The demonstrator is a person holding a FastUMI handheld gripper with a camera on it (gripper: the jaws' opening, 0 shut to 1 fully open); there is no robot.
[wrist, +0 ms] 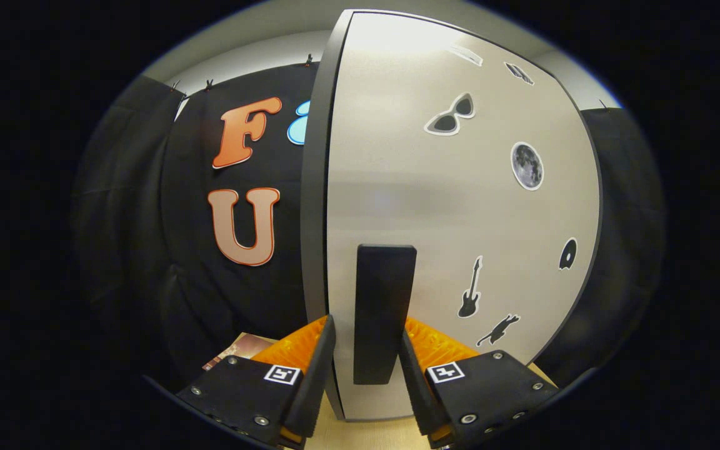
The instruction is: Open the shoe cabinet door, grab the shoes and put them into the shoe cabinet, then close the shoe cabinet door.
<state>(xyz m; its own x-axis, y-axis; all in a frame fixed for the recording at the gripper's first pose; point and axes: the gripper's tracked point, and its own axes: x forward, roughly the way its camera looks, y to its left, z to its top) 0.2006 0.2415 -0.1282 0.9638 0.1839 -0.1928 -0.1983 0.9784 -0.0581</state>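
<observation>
The white shoe cabinet door [460, 206] stands right in front of me, with several dark stickers on it. Its grey left edge [316, 206] faces me, so the door looks turned out a little. A black upright handle [384, 312] sits near that edge. My gripper [366, 328] is open and straddles the handle's lower half. The right finger [415, 375] lies against the handle. A thin strip of door shows between the left finger [317, 369] and the handle. No shoes are in sight.
Black booth cloth [147, 250] hangs to the left and right of the door. A pale wooden surface [366, 432] lies under the door's lower edge. A brown flat thing [241, 347] lies beyond the left finger.
</observation>
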